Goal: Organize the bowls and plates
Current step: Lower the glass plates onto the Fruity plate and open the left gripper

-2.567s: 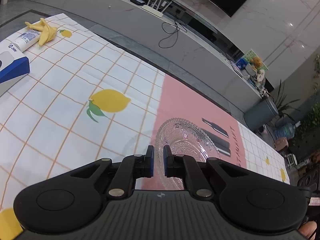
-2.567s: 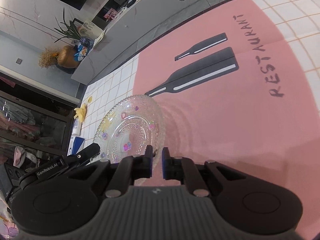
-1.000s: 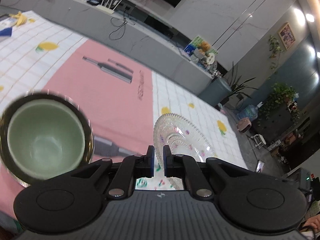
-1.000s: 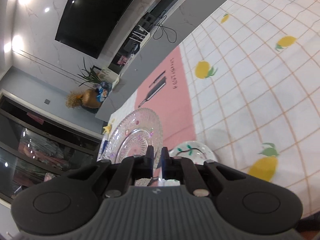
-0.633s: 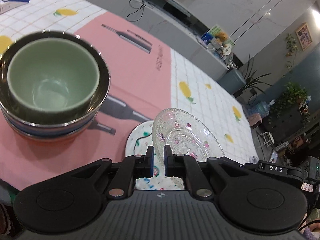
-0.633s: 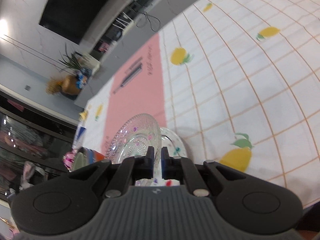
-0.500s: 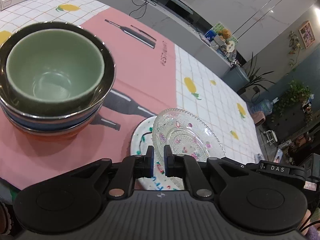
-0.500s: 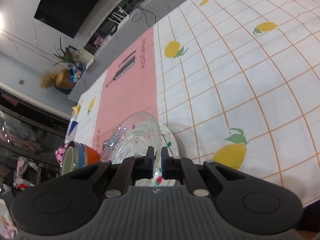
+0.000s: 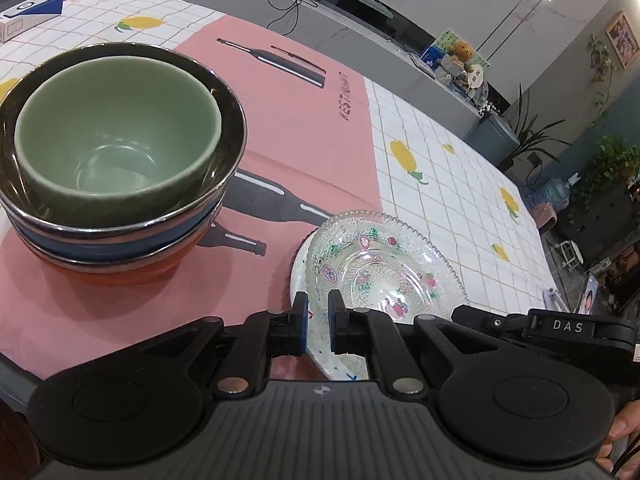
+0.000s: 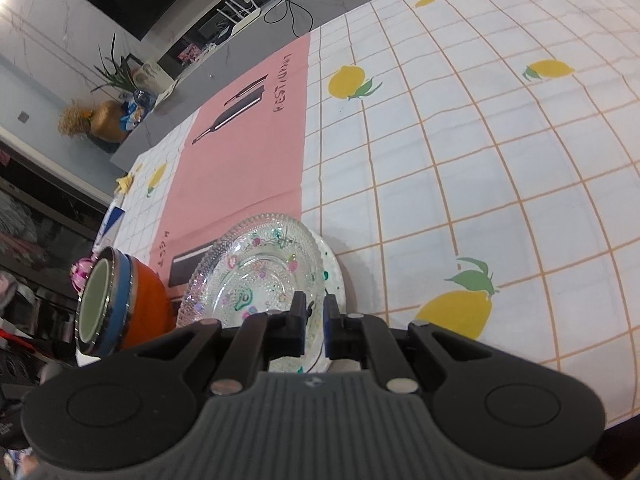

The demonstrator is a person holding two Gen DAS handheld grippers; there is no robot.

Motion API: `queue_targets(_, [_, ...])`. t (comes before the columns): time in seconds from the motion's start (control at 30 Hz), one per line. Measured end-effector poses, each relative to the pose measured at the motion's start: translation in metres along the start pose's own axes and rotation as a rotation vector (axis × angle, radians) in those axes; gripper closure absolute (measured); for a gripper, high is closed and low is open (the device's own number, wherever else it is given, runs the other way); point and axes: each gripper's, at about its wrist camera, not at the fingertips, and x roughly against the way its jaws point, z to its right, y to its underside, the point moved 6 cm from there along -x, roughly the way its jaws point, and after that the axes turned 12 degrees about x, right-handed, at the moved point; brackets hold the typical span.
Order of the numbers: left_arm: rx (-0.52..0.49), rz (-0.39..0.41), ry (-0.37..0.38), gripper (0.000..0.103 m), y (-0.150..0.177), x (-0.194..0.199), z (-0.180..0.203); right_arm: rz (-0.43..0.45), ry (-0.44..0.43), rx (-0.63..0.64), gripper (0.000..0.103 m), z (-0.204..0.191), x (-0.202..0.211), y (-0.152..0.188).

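Both grippers, left gripper (image 9: 318,330) and right gripper (image 10: 315,330), are clamped on the near rim of the glass plate (image 9: 384,268), which sits directly over the white plate (image 9: 297,280), right of the stacked bowls (image 9: 116,160).

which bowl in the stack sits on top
The green bowl, nested inside the dark silver-rimmed bowl; the blue and orange ones lie beneath them.

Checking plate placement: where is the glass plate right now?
In both wrist views the glass plate sits over the white patterned plate, right of the stacked bowls, its near rim between both grippers' fingers.
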Motion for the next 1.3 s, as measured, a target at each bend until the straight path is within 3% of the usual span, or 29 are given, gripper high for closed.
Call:
queue_targets(0.57, [-0.009,-0.010,-0.035,0.095,0.000,-0.002,-0.005,-0.012,0.072,0.115,0.096,-0.011,-0.004,0.003])
queue_targets(0.83, [-0.014,-0.004,-0.039,0.096,-0.001,-0.002,-0.004,-0.008,0.111,0.155,0.090,-0.015,-0.003,0.004])
queue_targets(1.03, [-0.022,0.013,-0.057,0.094,0.000,0.001,-0.003,0.005,0.110,0.143,0.090,-0.014,0.001,0.002])
queue_targets(1.13, [-0.028,0.042,-0.063,0.093,-0.001,0.006,-0.003,0.007,0.117,0.113,0.078,-0.008,0.002,0.002])
queue_targets(1.3, [0.008,0.043,-0.052,0.089,-0.004,0.004,-0.008,-0.018,0.107,0.067,0.078,-0.003,0.001,0.005])
